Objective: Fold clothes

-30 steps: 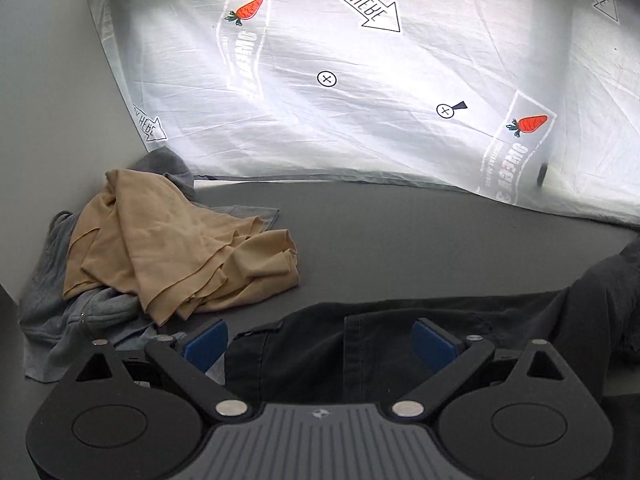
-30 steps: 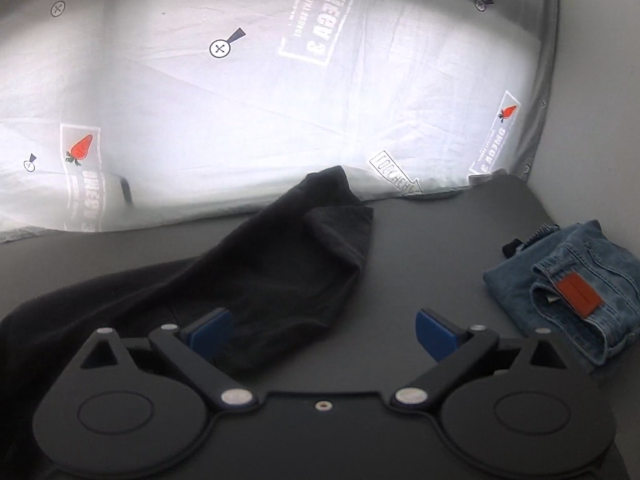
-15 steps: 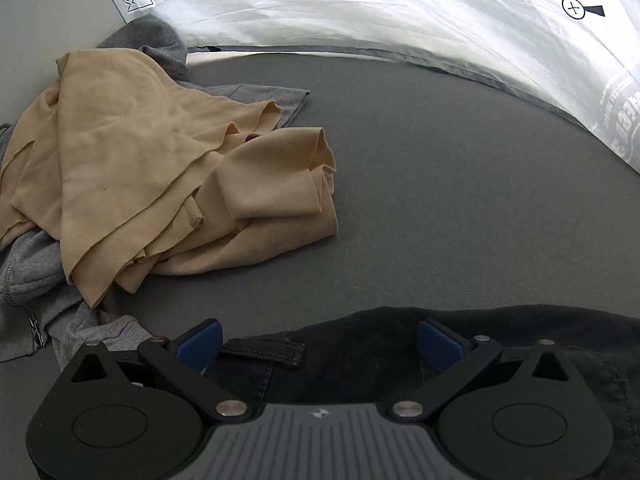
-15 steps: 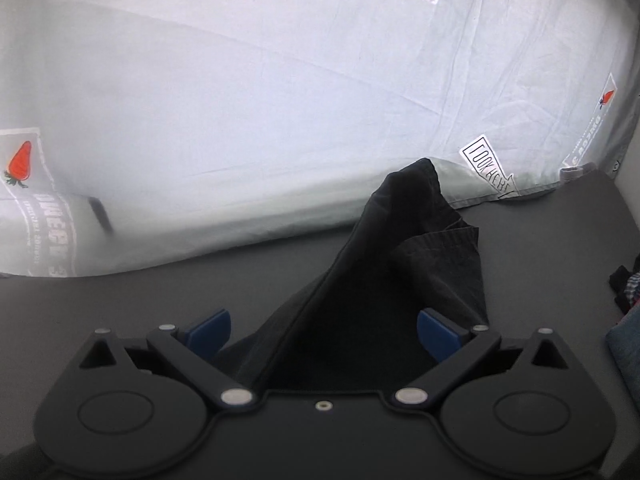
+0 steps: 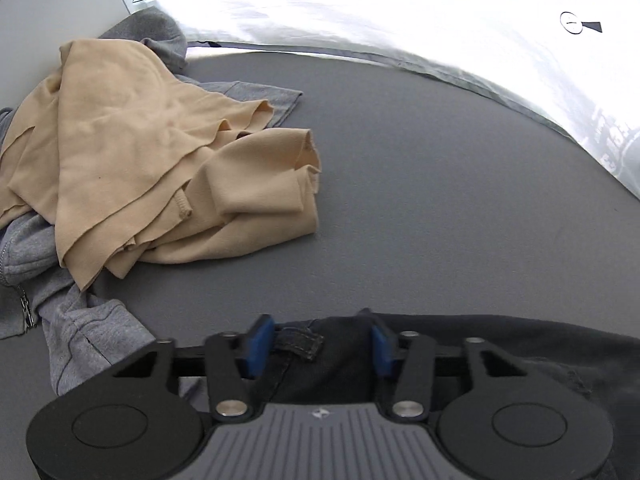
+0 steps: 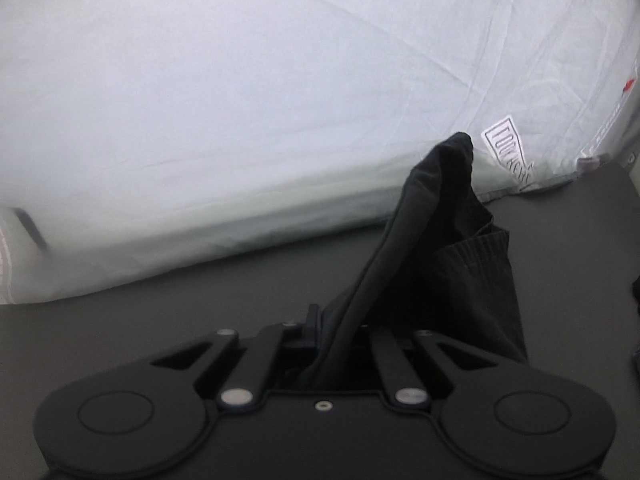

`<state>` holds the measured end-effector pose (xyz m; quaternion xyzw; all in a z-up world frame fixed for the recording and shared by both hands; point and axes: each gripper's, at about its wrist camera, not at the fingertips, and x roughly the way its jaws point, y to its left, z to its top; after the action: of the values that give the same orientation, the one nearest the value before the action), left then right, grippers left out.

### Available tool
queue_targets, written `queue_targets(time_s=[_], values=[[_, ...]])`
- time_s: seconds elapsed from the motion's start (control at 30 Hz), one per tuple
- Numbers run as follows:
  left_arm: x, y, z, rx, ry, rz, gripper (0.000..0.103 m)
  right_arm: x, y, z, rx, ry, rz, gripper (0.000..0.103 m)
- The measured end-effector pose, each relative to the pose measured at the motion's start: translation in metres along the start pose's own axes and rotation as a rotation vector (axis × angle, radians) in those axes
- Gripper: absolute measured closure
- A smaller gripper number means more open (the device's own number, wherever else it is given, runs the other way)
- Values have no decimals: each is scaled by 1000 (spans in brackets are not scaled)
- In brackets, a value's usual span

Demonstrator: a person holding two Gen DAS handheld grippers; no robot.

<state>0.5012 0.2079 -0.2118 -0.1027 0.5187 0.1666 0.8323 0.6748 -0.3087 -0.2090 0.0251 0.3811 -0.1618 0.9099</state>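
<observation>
Black trousers [image 5: 500,352] lie along the near edge of the grey tabletop [image 5: 420,180]. My left gripper [image 5: 320,344] is over the waistband, its jaws closing. The blue pads [image 5: 258,340] pinch the band and its belt loop [image 5: 300,342] between them. In the right wrist view, my right gripper [image 6: 340,340] is shut on a fold of the black trousers [image 6: 460,248]. A ridge of cloth runs from it up and away to a peak against the white sheet [image 6: 240,100]. The right pads are hidden by the fabric.
A crumpled beige garment [image 5: 140,152] lies on a grey zipped hoodie [image 5: 80,332] at the left of the table. The white printed sheet [image 5: 400,8] hangs behind the far edge. Bare tabletop [image 6: 160,312] lies left of the right gripper.
Both grippers came down to the black trousers with jaws wide apart, then closed on the cloth. The left has taken the waistband. The right has pinched up a fold of the leg.
</observation>
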Motion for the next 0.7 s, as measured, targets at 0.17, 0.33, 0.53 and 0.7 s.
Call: queue_targets(time_s=[0.17,0.33,0.53,0.7], values=[[-39,-8,10,-21,-120,3,81,-79,-26,27,59,-174,69,101],[-121,5,43,-84,-342,-62,81,-188,-53,50,119,-433,172,101],[-147,9,59,-68,-400,10,74,-237,-84,29,154,-511,34,99],[-100,1,39,25,-271,92,42,-146,-110,-29,185,-108,-108,90]])
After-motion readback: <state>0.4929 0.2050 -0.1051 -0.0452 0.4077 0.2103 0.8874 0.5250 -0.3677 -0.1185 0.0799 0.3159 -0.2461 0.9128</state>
